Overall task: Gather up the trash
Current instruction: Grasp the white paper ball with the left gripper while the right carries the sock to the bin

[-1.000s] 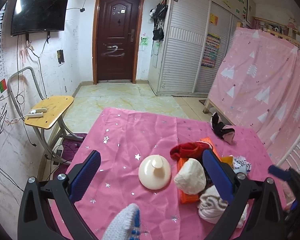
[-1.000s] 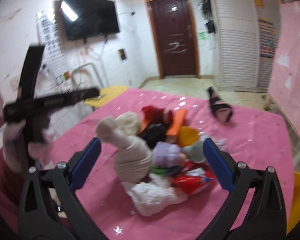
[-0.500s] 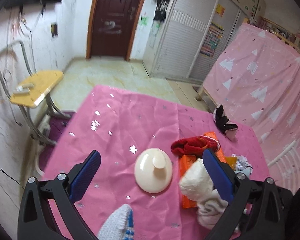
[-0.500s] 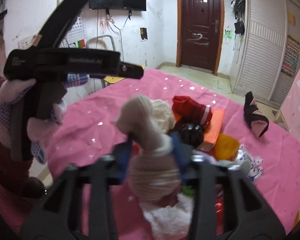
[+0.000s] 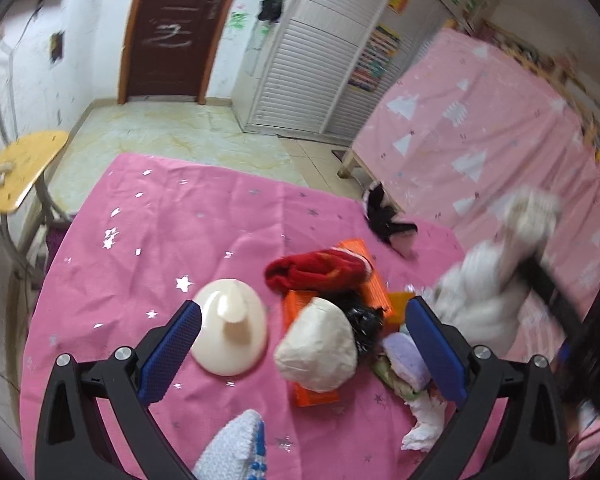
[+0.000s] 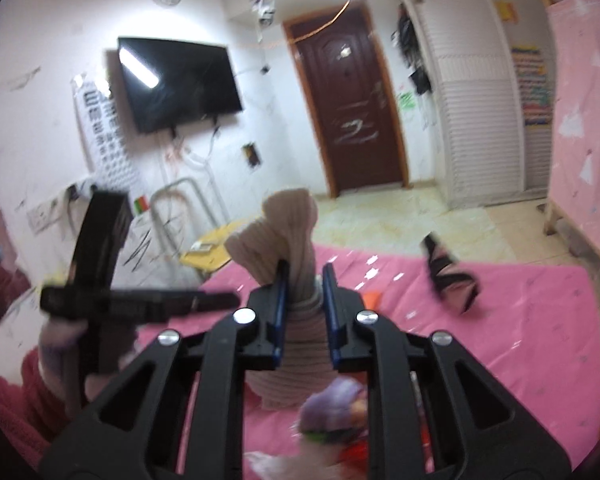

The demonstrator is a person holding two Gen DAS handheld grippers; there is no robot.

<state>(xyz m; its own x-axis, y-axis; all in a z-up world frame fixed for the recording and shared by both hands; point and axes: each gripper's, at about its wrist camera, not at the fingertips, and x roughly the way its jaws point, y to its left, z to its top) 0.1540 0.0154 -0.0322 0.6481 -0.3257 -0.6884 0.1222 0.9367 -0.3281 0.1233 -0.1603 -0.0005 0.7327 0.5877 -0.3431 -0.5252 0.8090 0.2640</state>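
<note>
A pile of trash lies on the pink star cloth: a crumpled white paper ball, a red sock, an orange box, a black bag, a purple wad and white tissue. My left gripper is open and empty above the paper ball. My right gripper is shut on a beige ribbed sock and holds it lifted above the pile; the sock shows blurred in the left wrist view.
A cream cone-shaped lid sits left of the pile. A black and pink sock lies at the table's far right edge. A yellow side table stands to the left, and a pink-draped bed to the right.
My right gripper has closed on the beige sock and lifted it off the pile. My left gripper has moved forward and down over the paper ball, still open.
</note>
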